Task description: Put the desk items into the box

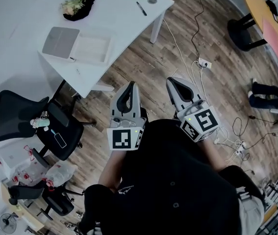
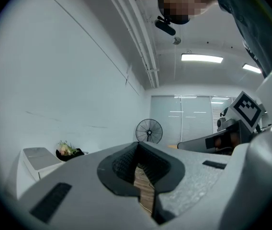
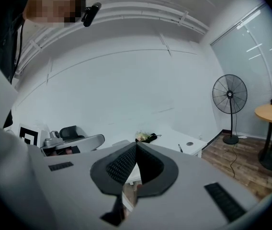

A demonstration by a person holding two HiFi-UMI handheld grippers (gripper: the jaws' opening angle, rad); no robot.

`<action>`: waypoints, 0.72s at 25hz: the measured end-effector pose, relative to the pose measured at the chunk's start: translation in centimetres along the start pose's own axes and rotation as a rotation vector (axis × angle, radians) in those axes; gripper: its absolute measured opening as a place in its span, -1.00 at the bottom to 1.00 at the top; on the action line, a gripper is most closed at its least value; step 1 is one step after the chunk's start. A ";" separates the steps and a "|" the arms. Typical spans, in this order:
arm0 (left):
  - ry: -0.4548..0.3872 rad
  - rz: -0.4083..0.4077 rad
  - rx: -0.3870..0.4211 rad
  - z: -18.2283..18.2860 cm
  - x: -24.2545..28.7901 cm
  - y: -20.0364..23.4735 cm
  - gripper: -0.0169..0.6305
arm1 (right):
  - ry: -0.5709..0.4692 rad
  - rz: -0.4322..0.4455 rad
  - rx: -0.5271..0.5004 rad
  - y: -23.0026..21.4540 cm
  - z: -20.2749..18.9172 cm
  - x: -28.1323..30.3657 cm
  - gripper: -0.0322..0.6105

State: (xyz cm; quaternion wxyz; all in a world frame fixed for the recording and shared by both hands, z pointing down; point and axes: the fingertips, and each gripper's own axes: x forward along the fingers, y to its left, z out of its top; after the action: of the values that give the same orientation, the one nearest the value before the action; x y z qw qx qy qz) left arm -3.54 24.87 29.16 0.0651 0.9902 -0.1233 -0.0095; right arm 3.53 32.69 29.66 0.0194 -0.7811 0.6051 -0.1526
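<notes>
**A:** Box [image 1: 78,45]: where on the desk [image 1: 26,9] does it sit?

**B:** At the desk's near edge, close to the near corner. It is open, with the grey lid lying flat beside the white tray.

**A:** And the loose items?

**B:** They are all on the desk, well apart from the box. A black pouch [image 1: 80,5] with a small spray of flowers on it lies toward the desk's far side. A pen [image 1: 141,8] lies near the desk's right corner, and a small round disc [image 1: 152,0] sits just beside it, closer to that corner.

**A:** How does the left claw [image 1: 130,85] stand?

**B:** It is closed, with its dark pads meeting at the tips and nothing between them. It is off the desk, over the wood floor [image 1: 144,58] by the near corner, held close to the person's body.

**A:** The right claw [image 1: 173,82]?

**B:** It is the same, pressed together and empty. It is also off the desk, farther from the near corner than the left one.

**A:** Anything else close by?

**B:** A black chair [image 1: 11,116] stands off the desk's near-left side. A standing fan [image 3: 229,95] shows past the desk's right end, well apart from it.
</notes>
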 end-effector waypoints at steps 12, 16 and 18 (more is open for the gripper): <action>-0.053 0.063 0.012 2.5 2.3 10.6 -0.92 | -0.036 0.073 -0.037 3.8 2.9 10.9 -0.90; -0.039 0.116 -0.009 2.4 2.8 14.1 -0.92 | 0.000 0.115 -0.044 4.8 3.3 14.8 -0.90; -0.020 0.151 -0.017 1.8 2.5 15.5 -0.92 | 0.018 0.137 -0.035 5.2 3.0 16.2 -0.90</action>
State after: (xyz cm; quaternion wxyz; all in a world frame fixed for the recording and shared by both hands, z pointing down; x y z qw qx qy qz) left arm -4.94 9.09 29.36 0.0725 0.9773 -0.1983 -0.0153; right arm 3.05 15.44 29.13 0.0107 -0.7368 0.6598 -0.1471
